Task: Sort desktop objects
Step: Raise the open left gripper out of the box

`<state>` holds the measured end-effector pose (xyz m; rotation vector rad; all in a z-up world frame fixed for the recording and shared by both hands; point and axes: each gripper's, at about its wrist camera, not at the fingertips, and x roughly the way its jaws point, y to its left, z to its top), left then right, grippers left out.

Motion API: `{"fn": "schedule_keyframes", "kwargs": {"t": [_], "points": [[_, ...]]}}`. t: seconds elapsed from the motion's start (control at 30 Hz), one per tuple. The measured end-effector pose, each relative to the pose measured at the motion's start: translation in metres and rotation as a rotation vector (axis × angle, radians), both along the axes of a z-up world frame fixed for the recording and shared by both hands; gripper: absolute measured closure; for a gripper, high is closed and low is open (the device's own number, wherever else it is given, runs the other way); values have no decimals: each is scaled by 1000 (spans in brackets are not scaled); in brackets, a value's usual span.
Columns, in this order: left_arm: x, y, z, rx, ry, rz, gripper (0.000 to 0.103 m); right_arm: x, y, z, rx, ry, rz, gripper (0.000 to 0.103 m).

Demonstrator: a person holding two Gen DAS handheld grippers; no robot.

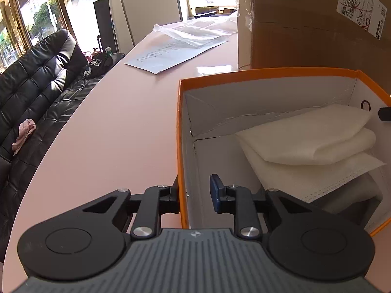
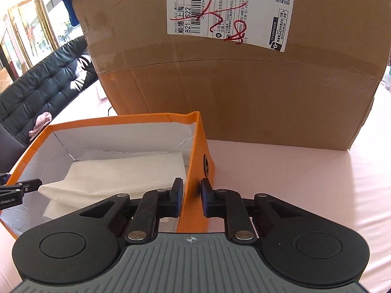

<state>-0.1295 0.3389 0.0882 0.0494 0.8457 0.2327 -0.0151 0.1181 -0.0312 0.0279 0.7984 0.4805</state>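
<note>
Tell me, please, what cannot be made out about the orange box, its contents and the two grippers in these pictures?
- Left wrist view: the left gripper straddles the orange box wall; its outer finger pad is hidden behind it, so contact is unclear.
- Both views: anything under the white folded sheets is covered.
- Right wrist view: the right gripper straddles the other wall; grip firmness is uncertain.
- The cardboard carton top is cut off.

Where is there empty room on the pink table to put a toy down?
Bare table lies left of the orange box, up to the papers. More lies right of it, before the cardboard box. Inside, white cloth fills most space.
</note>
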Motion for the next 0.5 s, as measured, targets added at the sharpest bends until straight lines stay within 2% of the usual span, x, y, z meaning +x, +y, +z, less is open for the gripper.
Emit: {"fn": "schedule_keyframes", "kwargs": {"t": [0.13,0.5], "points": [[4,-14,-4,14,6,-36,84,-10,7,1,-90,-79,-42,95],[23,-75,-7,28,7,-161,85,-21,-55,-5,-65,-71,-153,95]]}}
